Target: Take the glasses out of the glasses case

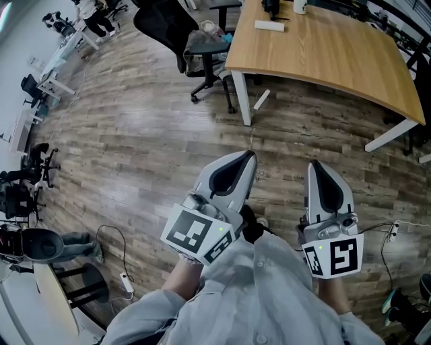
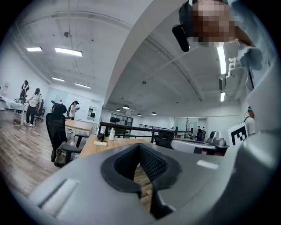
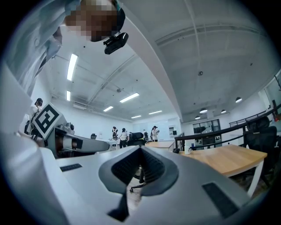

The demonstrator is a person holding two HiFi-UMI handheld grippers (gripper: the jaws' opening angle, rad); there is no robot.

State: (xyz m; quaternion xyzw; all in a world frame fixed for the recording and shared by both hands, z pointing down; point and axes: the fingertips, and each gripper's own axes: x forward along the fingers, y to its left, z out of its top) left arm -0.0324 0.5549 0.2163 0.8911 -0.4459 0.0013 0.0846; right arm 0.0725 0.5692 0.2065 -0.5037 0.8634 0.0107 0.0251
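The task had not begun, as far as we could judge. We held the left claw (image 1: 249,158) and the right claw (image 1: 314,166) level in front of us, side by side and apart from each other, above bare floor (image 1: 135,135). Each claw's own view showed its ribbed pads pressed together at the tip with nothing between them, so both were closed and empty.

We could not make out the glasses or a glasses case for certain anywhere. The likeliest candidate was a small white oblong thing (image 1: 271,25) lying on the far part of the desk (image 1: 337,54), well apart from both claws, but it was too small for us to say. Beside it stood a white bottle (image 1: 300,5) and a dark object (image 1: 272,7). If that was the case, everything was left to do: reaching the desk, opening the case and lifting the glasses out.

The desk had a pale wood top on white legs, and most of it was bare. The floor was grey-brown wood plank. A black office chair (image 1: 202,47) stood at the desk's left corner, and a power strip (image 1: 126,283) with its cable lay on the floor to our left. The room was a large open office with a white ceiling and strip lights (image 2: 68,52). A few people (image 2: 31,105) stood far off.
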